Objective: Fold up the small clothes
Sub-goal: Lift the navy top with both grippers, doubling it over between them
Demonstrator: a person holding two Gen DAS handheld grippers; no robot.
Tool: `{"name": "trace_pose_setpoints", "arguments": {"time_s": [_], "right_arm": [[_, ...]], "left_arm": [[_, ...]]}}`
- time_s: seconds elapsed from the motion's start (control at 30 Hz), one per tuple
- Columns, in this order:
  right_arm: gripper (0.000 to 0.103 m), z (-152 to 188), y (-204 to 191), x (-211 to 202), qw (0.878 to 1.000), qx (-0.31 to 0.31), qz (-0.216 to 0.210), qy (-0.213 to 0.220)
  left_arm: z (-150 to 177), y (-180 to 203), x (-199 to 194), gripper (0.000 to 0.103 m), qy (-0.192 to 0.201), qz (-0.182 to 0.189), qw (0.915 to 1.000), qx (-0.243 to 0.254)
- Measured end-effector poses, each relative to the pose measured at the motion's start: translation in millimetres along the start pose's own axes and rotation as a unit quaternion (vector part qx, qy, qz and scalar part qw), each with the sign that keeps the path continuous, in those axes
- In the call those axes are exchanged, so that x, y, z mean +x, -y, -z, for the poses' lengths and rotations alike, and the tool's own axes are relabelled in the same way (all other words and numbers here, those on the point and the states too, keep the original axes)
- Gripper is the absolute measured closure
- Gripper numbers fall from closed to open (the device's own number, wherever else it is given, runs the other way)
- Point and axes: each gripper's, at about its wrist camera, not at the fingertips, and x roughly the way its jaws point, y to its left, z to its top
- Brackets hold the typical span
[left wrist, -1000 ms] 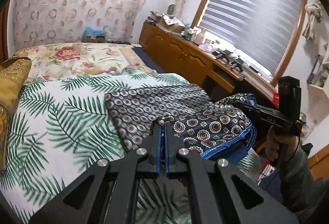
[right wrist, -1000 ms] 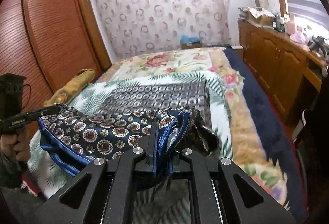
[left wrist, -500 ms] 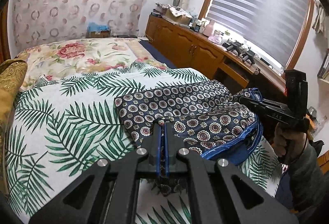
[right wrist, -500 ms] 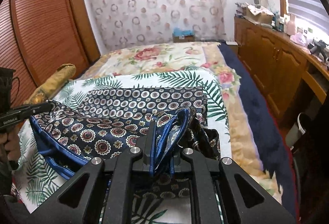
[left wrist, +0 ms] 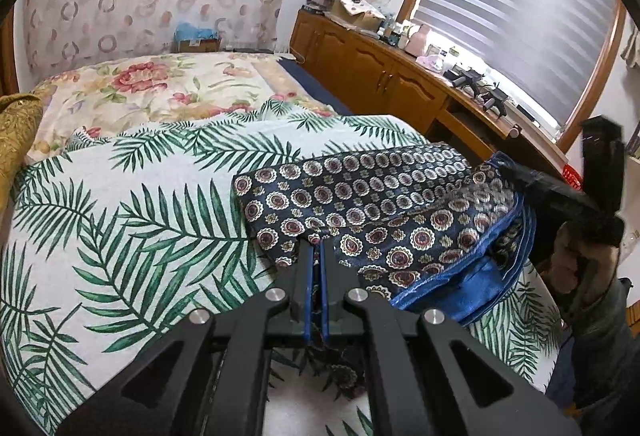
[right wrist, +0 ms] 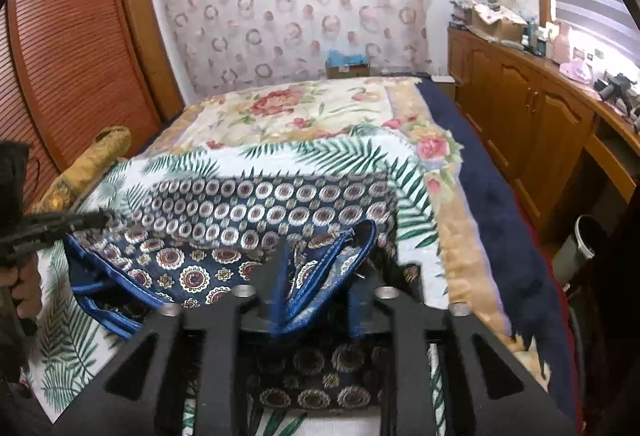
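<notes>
The medallion-print garment [left wrist: 384, 220] lies on the palm-leaf sheet [left wrist: 132, 220], at its window-side edge. Left gripper [left wrist: 316, 256] pinches its near hem. Right gripper [right wrist: 320, 276] has just been opening, blue trim loose between its jaws. Judged light, limp, slippery; grip the trimmed corners.

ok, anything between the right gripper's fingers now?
Yes: the garment's blue-trimmed edge lies between the right gripper's fingers, which have just been opening and no longer clamp it. Shows in the right wrist view.

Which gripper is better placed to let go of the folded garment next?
Left. The left gripper is clamped on the patterned garment; the right gripper has just been opening, its hem lying loose between the jaws.
</notes>
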Motion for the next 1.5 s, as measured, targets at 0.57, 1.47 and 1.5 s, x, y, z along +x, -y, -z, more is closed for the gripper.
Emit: {"name": "trace_pose_setpoints", "arguments": {"time_s": [0.57,1.47,1.5], "right_arm": [[0.044,16,25,-23,0.998,-0.045,0.044,-0.018],[0.102,-17,33,60,0.997,-0.059,-0.004,-0.044],[0.103,-18,36,59,0.998,-0.053,0.007,-0.036]], "left_arm": [[-12,1,-30,0.083,0.024,-0.006,0.9997,0.006],[-21,-11,17,0.074,-0.052,-0.009,0.9978,0.039],[-23,-11,19,0.074,-0.051,-0.01,0.9978,0.04]]}}
